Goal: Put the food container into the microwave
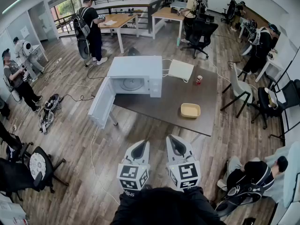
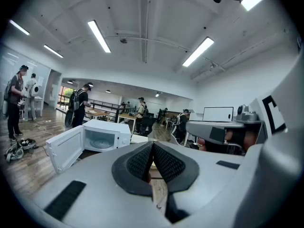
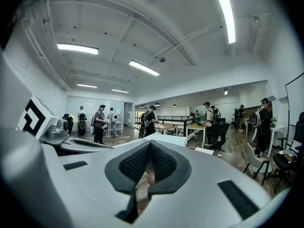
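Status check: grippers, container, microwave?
Both shut and empty: left gripper, right gripper, short of the table. Food container on table, right of microwave, untouched. Door open; path looks clear.

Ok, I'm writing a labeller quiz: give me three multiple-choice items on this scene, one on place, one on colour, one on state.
1. Where is the food container? A) on the table, right of the microwave B) inside the microwave C) on top of the microwave
2. The microwave is: A) black B) red C) white
3. The microwave door is: A) shut B) open C) missing
Answers: 1 A, it lies on the bare table; 2 C, its casing is white; 3 B, the door hangs out and the turntable shows.
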